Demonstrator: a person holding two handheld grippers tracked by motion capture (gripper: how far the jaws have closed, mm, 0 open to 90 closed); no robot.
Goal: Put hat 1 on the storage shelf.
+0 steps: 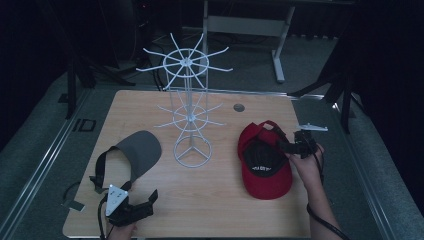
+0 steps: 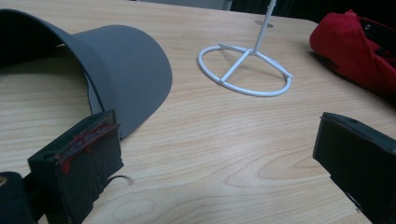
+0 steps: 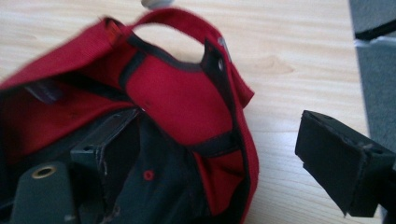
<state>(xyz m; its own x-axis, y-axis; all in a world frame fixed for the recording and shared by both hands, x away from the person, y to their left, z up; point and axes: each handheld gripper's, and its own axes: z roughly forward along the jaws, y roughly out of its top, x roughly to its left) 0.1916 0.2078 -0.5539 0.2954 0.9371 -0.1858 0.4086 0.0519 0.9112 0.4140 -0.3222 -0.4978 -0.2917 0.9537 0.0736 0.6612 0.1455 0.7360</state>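
A lab or test studio, by the look of it: a bare wooden worktop (image 1: pixel 150 107) ringed by black curtains, grey carpet and dark stand legs at 10 and 2 o'clock, with a white-framed bench (image 1: pixel 245 25) beyond at 12 o'clock.

the table edge (image 1: pixel 84 125) bears "id"; the red cap's (image 1: pixel 270 182) inner label is unreadable (too blurred).
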